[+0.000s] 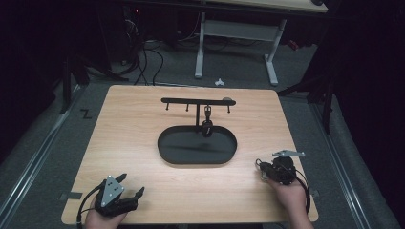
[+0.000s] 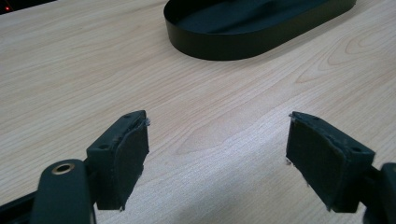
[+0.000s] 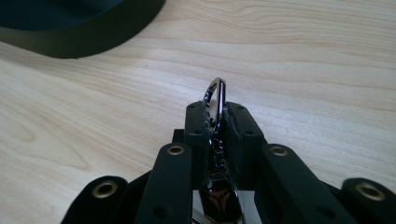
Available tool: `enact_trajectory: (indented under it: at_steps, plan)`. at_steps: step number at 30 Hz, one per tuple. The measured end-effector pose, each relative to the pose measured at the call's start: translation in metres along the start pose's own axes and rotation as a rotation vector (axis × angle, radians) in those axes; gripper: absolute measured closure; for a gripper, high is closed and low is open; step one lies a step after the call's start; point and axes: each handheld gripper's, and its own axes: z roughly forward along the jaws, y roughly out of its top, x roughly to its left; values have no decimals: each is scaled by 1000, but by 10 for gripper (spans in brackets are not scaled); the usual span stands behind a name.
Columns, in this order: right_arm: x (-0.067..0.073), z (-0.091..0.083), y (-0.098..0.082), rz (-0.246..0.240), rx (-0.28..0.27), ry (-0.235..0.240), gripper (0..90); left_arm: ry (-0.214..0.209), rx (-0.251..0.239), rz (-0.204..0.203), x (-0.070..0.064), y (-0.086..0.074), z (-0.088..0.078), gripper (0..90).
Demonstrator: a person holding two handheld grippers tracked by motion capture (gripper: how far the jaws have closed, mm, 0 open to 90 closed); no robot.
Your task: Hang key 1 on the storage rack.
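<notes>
A keychain [image 3: 219, 198] with a shiny metal clip ring and a dark glossy fob sits between the pads of my right gripper [image 3: 215, 109], which is shut on it just above the wood. In the high view my right gripper [image 1: 261, 168] is near the table's front right, pointing left. A black oval tray [image 1: 191, 149] lies mid-table, with a black hook rack [image 1: 196, 100] standing at its far edge. Another keychain [image 1: 207, 125] hangs from one hook. My left gripper [image 1: 132, 184] rests at the front left, and its jaws [image 2: 217, 140] are open and hold nothing.
The tray's wall [image 2: 224, 46] lies ahead of the left gripper, and the tray's wall [image 3: 70, 44] is at the upper left of the right gripper view. Bare wooden tabletop [image 1: 133, 138] surrounds the tray. A white-legged desk [image 1: 199, 52] and cables stand on the floor beyond.
</notes>
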Motion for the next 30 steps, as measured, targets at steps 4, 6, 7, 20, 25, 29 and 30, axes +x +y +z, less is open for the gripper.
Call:
enact_trajectory:
  at_steps: [4, 6, 7, 20, 25, 29, 30]
  plan:
    - [5, -1, 1, -33, 17, 24, 803, 0, 0, 1, 0, 0, 0, 217]
    - [7, 0, 1, -47, 33, 28, 803, -3, 4, 3, 0, 0, 0, 217]
    - [7, 0, 1, -51, 40, 26, 803, -4, 4, 5, -1, 0, 0, 219]
    - [12, 7, -1, -98, 86, -1, 797, -7, 0, 9, 1, 1, 1, 219]
    - [14, 10, 0, -102, 103, 10, 792, -8, 4, 11, 0, 1, 1, 220]
    - [12, 10, 0, -99, 102, 24, 803, -8, 6, 18, -2, 1, 2, 220]
    - [12, 10, 0, -99, 102, 24, 803, -8, 6, 18, -2, 1, 2, 220]
